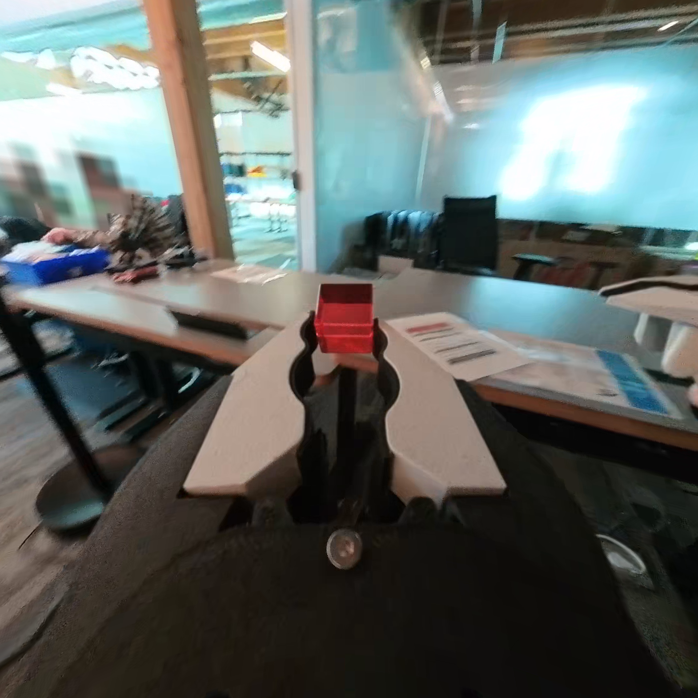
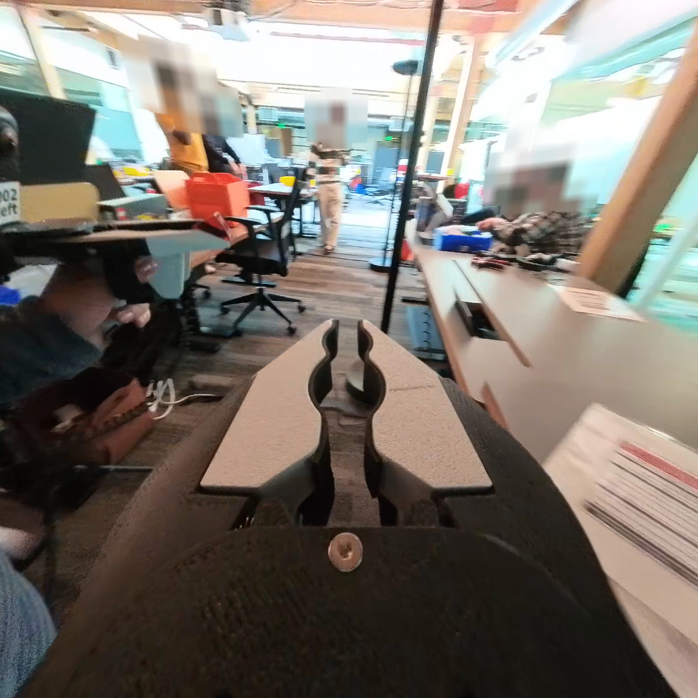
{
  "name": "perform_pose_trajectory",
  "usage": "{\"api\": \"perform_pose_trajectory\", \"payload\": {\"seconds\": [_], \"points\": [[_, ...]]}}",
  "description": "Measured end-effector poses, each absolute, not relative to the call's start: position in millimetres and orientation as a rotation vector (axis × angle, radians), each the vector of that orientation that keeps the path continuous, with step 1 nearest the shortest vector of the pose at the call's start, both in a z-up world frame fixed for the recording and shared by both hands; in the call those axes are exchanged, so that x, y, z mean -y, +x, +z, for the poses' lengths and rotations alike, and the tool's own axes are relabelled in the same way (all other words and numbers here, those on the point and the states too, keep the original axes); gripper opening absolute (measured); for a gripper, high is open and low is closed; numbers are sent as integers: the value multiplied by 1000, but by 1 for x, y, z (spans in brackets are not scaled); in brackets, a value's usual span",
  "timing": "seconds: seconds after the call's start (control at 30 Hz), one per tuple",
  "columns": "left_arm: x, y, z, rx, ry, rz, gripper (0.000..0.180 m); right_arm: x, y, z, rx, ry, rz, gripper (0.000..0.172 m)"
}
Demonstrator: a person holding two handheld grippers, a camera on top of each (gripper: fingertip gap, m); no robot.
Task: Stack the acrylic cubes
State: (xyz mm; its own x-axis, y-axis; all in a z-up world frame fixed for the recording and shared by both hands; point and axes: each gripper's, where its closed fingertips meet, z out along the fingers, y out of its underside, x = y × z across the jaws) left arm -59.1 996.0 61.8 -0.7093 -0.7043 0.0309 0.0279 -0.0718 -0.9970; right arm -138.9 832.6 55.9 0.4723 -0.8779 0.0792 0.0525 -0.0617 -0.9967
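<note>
Left wrist view: the left gripper pinches a small red open-topped box at its fingertips, both dark pads pressed against the box's sides, holding it in the air above the near edge of a long pale table. Just right of the box a printed sheet lies on the table, with a blue-striped sheet beyond it. Far left on the table sits a blue bin.

Right wrist view: the right gripper hovers over the wooden floor with its fingers a narrow slit apart and nothing between them. A black pole rises just behind the fingertips, a black office chair stands to the left, and the table runs along the right.
</note>
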Motion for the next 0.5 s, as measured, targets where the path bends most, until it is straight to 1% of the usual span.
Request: {"api": "perform_pose_trajectory", "payload": {"seconds": [0.1,0.2,0.33,0.5], "points": [[-936,-88,91,-1729,-547,-1958,28,-788,-186,79,-840,-1357,-1069,8],[-875,-126,108,-1793,-337,-2008,28,-745,-236,97,-896,-1271,-1202,8],[-799,-190,132,-1792,-112,-2080,27,-691,-308,112,-958,-1194,-1316,9],[-690,-299,153,-1756,116,-2263,28,-614,-422,129,-1059,-1160,-1477,10]]}}
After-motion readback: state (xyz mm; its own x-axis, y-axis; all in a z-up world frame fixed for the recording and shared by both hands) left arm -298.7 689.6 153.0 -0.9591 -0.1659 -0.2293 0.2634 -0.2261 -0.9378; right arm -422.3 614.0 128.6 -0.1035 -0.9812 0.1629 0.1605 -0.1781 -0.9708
